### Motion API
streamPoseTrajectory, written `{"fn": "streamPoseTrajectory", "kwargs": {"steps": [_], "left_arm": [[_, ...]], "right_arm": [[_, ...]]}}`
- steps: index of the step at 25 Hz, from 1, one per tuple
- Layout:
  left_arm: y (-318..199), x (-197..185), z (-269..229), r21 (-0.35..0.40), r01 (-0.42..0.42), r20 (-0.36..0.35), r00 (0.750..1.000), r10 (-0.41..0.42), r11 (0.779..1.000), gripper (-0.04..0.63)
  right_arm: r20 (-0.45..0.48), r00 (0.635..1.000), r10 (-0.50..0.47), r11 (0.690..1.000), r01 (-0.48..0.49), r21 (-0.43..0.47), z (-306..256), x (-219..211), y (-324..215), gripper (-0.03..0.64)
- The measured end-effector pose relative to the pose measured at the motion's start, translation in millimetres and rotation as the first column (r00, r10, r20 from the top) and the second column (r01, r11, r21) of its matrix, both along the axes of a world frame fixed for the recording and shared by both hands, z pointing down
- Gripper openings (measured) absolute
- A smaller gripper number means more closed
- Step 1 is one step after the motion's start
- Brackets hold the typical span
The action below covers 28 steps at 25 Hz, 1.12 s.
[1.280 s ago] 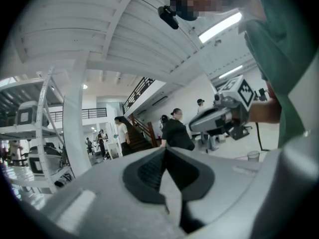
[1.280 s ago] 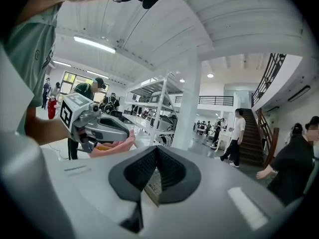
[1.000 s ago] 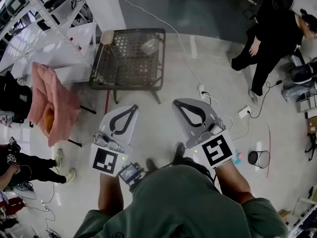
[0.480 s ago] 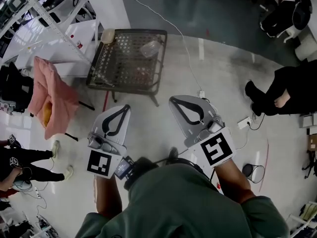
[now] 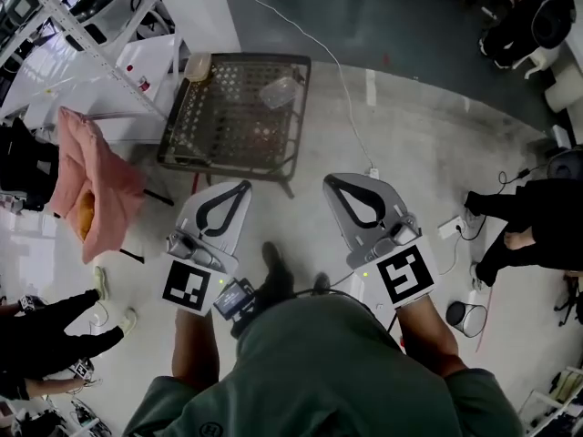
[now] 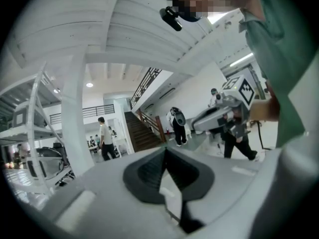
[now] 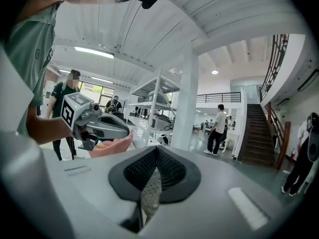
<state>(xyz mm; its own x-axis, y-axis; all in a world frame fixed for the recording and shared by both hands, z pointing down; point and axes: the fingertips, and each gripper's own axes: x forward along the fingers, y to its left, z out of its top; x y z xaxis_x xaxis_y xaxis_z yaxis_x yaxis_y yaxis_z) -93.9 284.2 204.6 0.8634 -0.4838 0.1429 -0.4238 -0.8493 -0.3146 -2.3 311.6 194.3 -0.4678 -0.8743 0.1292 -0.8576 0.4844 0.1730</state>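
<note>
I hold both grippers out in front of me over the pale floor, pointed forward and level. My left gripper (image 5: pixel 244 186) is shut, its black pads meeting at the tip with nothing between them; the left gripper view shows the same closed tips (image 6: pixel 164 149). My right gripper (image 5: pixel 331 182) is also shut and empty, tips together (image 7: pixel 156 148). Each gripper appears in the other's view: the right one (image 6: pixel 224 116) and the left one (image 7: pixel 94 123). A dark wire-mesh table (image 5: pixel 232 121) stands just ahead, bearing a clear plastic cup (image 5: pixel 278 89) and a small bowl (image 5: pixel 198 66).
A pink cloth (image 5: pixel 91 185) hangs on a stand at the left beside white shelving (image 5: pixel 82 57). A white pillar (image 5: pixel 191 7) rises behind the table. A power strip (image 5: pixel 451 228), cables and a small bin (image 5: pixel 460 315) lie at right. People (image 5: pixel 533 217) stand at right and lower left; stairs (image 7: pixel 259 133) rise beyond.
The person in black at the right has moved from the upper right down to the right edge. Both grippers stayed shut and shifted only slightly. Walkers in the background moved on.
</note>
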Motion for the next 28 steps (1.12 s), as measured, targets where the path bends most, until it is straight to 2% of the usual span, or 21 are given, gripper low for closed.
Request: {"fn": "streamPoseTrajectory", "kwargs": {"steps": [5, 17, 22, 28], "left_arm": [[-43, -1, -11, 0.022, -0.069, -0.017, 0.997, 0.070, 0.997, 0.003], [-139, -12, -10, 0.006, -0.192, -0.045, 0.980, 0.192, 0.981, 0.003], [-171, -17, -13, -0.012, -0.218, -0.084, 0.973, 0.216, 0.976, 0.003], [-202, -8, -2, -0.057, -0.190, -0.089, 0.979, 0.185, 0.980, 0.003]], "right_arm": [[-0.021, 0.998, 0.064, 0.998, -0.064, -0.008, -5, -4, -34, 0.006], [-0.039, 0.981, 0.191, 0.981, -0.192, -0.011, -8, -20, -124, 0.006], [-0.063, 0.974, 0.217, 0.976, -0.219, -0.014, -15, -27, -155, 0.006], [-0.061, 0.980, 0.190, 0.980, -0.193, -0.057, -4, -18, -188, 0.006]]}}
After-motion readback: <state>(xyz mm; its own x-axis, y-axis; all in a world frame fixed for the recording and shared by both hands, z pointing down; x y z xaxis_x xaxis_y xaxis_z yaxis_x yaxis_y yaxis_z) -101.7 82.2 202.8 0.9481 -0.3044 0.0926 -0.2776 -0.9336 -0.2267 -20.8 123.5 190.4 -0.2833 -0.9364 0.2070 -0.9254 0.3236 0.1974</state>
